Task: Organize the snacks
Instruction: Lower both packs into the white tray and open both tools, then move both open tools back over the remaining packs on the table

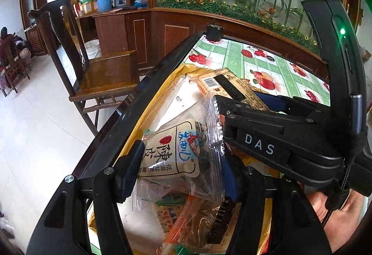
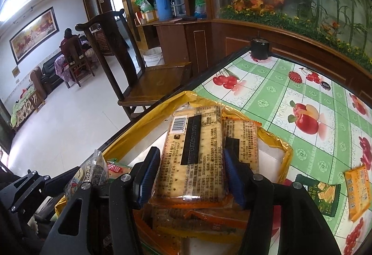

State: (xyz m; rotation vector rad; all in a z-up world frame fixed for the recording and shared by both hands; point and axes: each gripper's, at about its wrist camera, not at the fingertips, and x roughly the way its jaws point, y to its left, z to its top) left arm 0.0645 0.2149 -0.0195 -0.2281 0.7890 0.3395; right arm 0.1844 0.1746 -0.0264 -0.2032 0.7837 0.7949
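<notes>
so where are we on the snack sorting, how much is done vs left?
Done: several packets already lie in the gold tray. In hand: the right gripper is shut on a cracker pack over the tray, and the left gripper is shut on a clear pouch. Left: a green packet and an orange packet sit out on the tablecloth.

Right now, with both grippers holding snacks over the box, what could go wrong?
The left gripper pinches a clear bag at its sides only; the bag could slip or tear. The right gripper holds a cracker pack; squeezing may crack it. Both work close together over the yellow box, so they could collide.
</notes>
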